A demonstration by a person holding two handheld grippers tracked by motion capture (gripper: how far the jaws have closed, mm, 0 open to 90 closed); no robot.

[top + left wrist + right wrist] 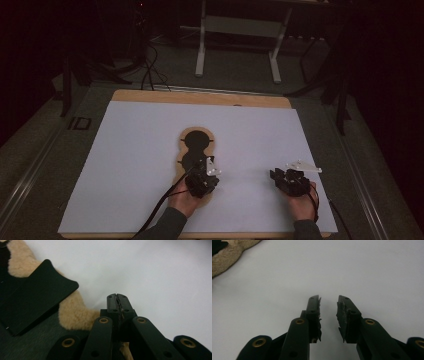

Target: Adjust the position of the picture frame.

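Note:
A tan fleece piece [183,136] with a peanut-shaped outline lies mid-table, with a flat black shape [196,145] on top of it. In the left gripper view the fleece edge [75,312] and the black panel [32,297] lie left of the jaws. My left gripper [205,176] hovers over the piece's near end. Its jaws [117,298] are shut with nothing between them, and the tips are over the white sheet. My right gripper [280,176] rests to the right on the bare sheet. It [328,300] stands open and empty, with a corner of the fleece [227,255] far off to its left.
A white sheet [130,160] covers a wooden board [200,97] whose far edge shows. Beyond the board stand a metal table frame [235,40] and cables [150,70] on the dark floor. Bare sheet lies left and right of the fleece piece.

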